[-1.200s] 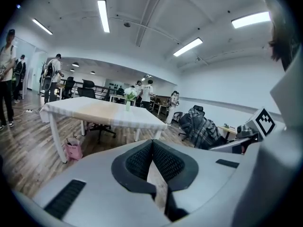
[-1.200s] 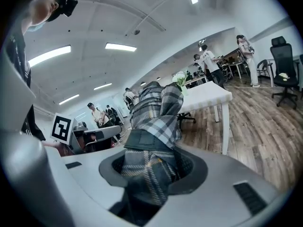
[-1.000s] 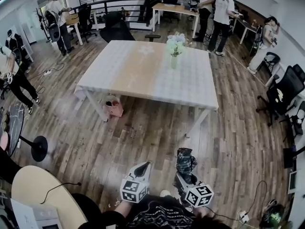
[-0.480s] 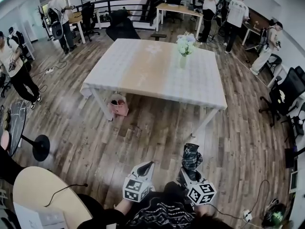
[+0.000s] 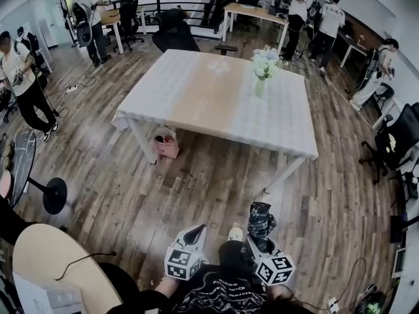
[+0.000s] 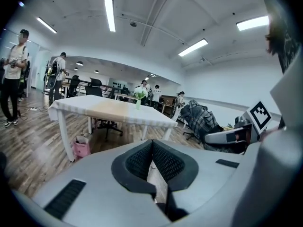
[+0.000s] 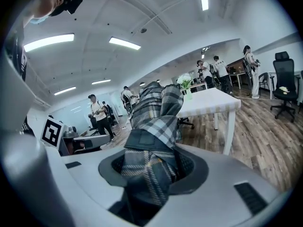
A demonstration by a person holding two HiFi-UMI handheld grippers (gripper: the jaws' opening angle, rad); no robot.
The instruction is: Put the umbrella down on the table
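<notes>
With my right gripper clamped on the umbrella near me, left gripper closed empty, and the table far off, I fear the fabric slipping out mid-carry

The umbrella is matt plaid cloth, the floor glossy wood planks, the table cloth-covered

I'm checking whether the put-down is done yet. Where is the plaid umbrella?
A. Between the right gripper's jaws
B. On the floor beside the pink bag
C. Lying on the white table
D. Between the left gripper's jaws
A: in its own view the right gripper is closed on the folded plaid umbrella, and the head view shows the table some way ahead of it.
</notes>
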